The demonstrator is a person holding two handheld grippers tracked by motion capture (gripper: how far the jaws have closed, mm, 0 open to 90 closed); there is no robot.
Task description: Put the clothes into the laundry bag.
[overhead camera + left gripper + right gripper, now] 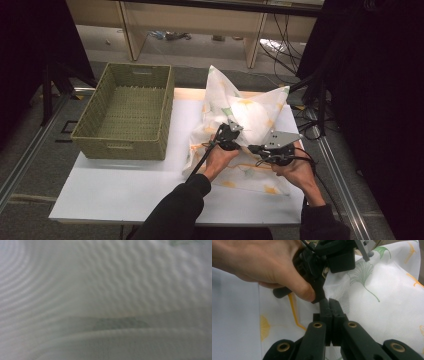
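Observation:
A pillow in a white pillowcase (pixel 252 112) printed with yellow and green leaves lies on the right half of the white table (pixel 120 187). My left gripper (pixel 238 133) presses into the pillow's near side; its own view is a blur of white cloth (pixel 105 290), and its jaws are hidden. My right gripper (pixel 252 148) points left just beside it, low on the pillowcase's near flap. In the right gripper view its jaws (pixel 331 305) are shut tight on the thin cloth (pixel 367 302), right under the person's other hand (pixel 269 262), which holds the left gripper (pixel 320 293).
An empty green woven basket (pixel 90 120) stands at the table's back left. Black frames and cables run along the right side beyond the table edge. Bare white tabletop lies in front of the basket.

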